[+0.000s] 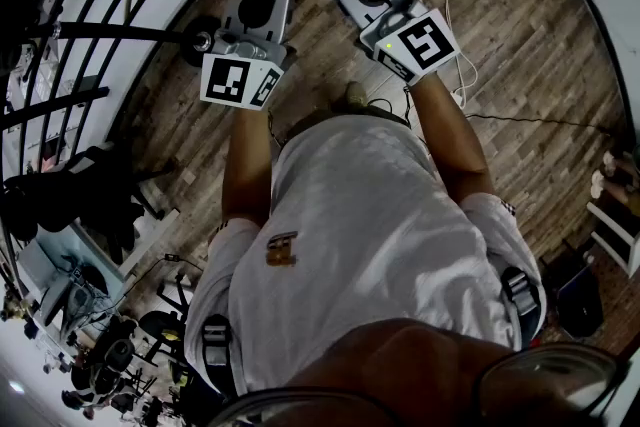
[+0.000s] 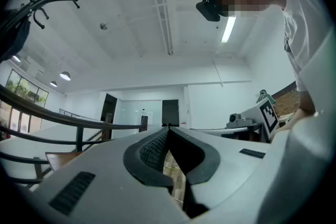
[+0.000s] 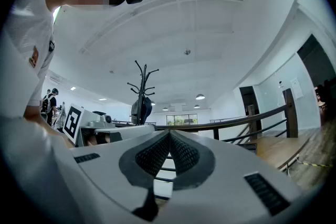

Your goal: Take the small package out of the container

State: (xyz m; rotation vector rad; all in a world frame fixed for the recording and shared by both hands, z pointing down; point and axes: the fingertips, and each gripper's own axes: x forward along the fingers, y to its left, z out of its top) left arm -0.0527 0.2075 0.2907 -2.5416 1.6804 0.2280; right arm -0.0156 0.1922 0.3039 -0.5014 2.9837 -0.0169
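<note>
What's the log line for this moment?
left gripper: shut, empty | right gripper: shut, empty | container, package: not in view | both held over floor

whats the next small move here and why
Probably look around for the container: neither it nor the package shows in any view. The left tool and right tool are both shut and empty, held over wooden floor.

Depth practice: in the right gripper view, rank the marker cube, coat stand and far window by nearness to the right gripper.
1. Marker cube: left, close alongside.
2. Coat stand: centre, mid-room.
3. Far window: centre, back wall.
</note>
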